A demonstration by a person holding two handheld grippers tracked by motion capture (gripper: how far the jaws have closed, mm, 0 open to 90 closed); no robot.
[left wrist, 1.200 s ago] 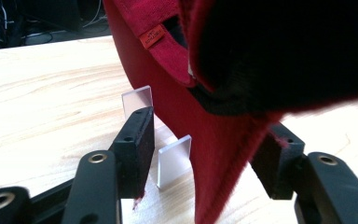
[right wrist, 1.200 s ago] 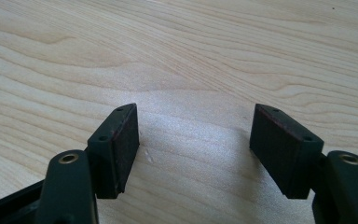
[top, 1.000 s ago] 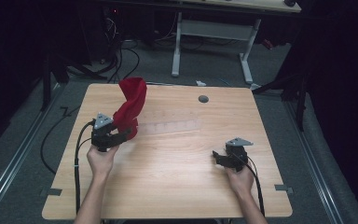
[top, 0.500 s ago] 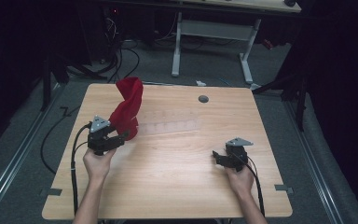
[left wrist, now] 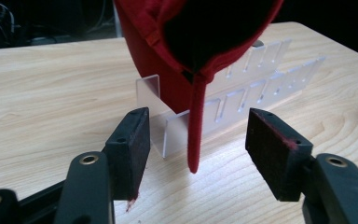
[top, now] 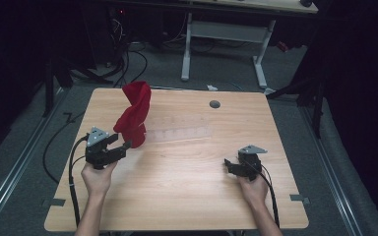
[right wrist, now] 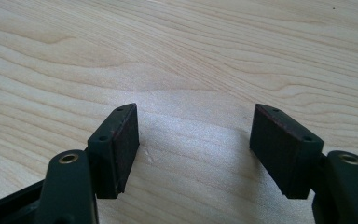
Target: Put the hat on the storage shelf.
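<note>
Rack: a clear slotted rack [top: 179, 132] lay on the bench [top: 177, 196].
Cap: a red cap [top: 134, 115] sat upright on the rack's left end.
Left claw [left wrist: 196, 140]: spread wide, empty, just before the cap's strap [left wrist: 195, 126].
Right claw [right wrist: 193, 149]: wide, empty, well right of the rack.

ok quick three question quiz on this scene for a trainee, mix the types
1. True or false: the left tongs are shut on the red fabric cap.
2. What does the red cap sit on? A) clear slotted acrylic rack B) metal bowl C) cardboard box
3. Fill in: the right tongs hang open over the bare light wooden ____.

Key: 1 false, the jaws stand apart with the cap's strap hanging between them. 2 A. 3 table.
</note>
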